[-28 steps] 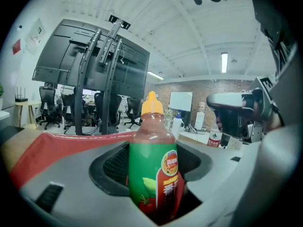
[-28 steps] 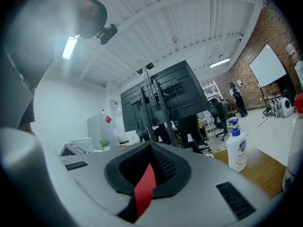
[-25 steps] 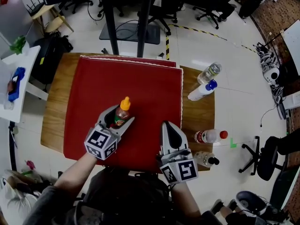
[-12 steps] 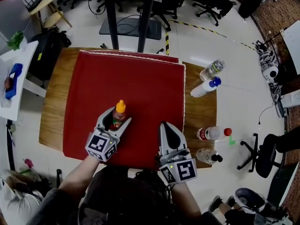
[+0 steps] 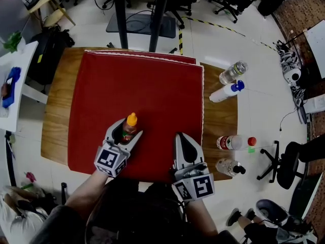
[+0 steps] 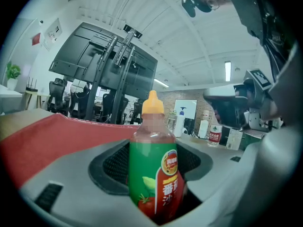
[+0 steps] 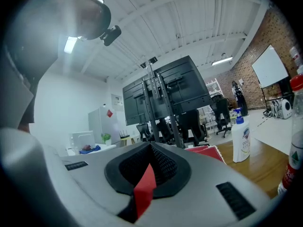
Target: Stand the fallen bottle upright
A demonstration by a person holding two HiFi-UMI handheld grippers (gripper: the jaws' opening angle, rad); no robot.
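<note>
Head view shows the left gripper (image 5: 131,131) pinching the sauce bottle (image 5: 131,120) upright. Over the last second it has sunk toward the red mat (image 5: 147,85), so the set-down looks close. It hangs near the mat's front edge, with bare mat beyond. The right gripper (image 5: 181,136) is pressed shut and empty, and the spare bottles (image 5: 234,142) lie well apart.

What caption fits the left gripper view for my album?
Left gripper holds an upright orange-capped, green-labelled plastic sauce bottle between its grey fingers, red cloth behind.
</note>
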